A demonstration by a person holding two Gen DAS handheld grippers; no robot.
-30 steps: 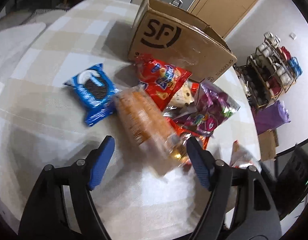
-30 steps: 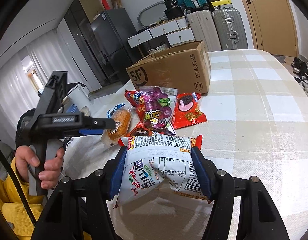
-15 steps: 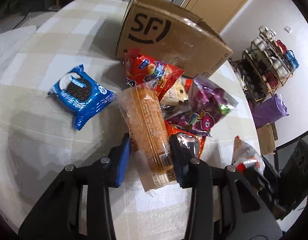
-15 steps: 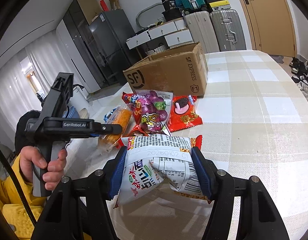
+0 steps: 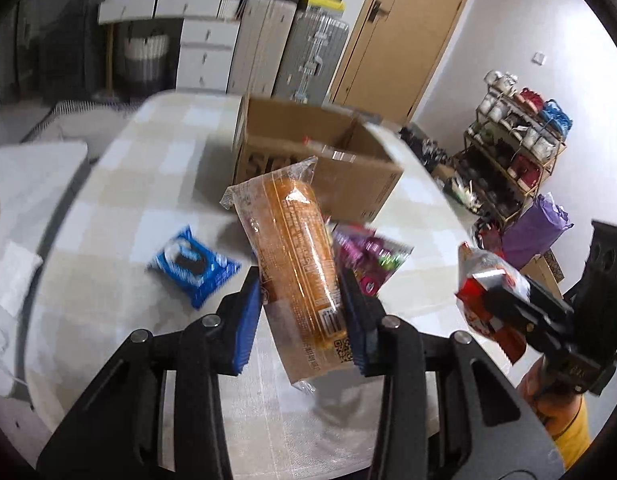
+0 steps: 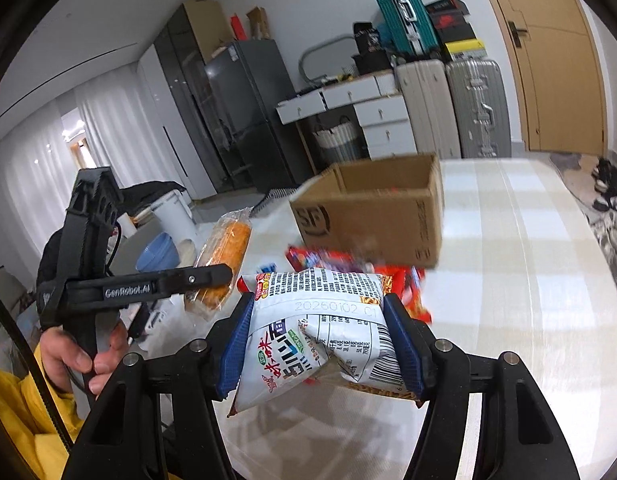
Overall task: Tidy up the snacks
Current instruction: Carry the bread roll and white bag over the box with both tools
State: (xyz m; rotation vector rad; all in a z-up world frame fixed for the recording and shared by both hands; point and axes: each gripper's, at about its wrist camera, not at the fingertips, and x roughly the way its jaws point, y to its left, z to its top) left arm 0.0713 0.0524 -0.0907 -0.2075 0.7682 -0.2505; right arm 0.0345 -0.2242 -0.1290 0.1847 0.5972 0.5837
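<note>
My left gripper (image 5: 302, 316) is shut on a long orange snack pack (image 5: 294, 256) and holds it raised above the table, in front of the open SF cardboard box (image 5: 348, 176). The pack also shows in the right wrist view (image 6: 224, 256). My right gripper (image 6: 320, 344) is shut on a white noodle snack bag (image 6: 312, 328), held up off the table; the bag also shows in the left wrist view (image 5: 484, 280). The box (image 6: 380, 216) stands beyond it.
A blue Oreo pack (image 5: 194, 266) and a purple snack bag (image 5: 368, 256) lie on the checked table (image 5: 148, 184). Red snack bags (image 6: 408, 284) lie before the box. Suitcases (image 6: 452, 108), a fridge (image 6: 244, 116) and a shoe rack (image 5: 512, 148) stand around the room.
My left gripper has closed on the orange pack and lifted it off the table toward the box. My right gripper has risen with the noodle bag.
</note>
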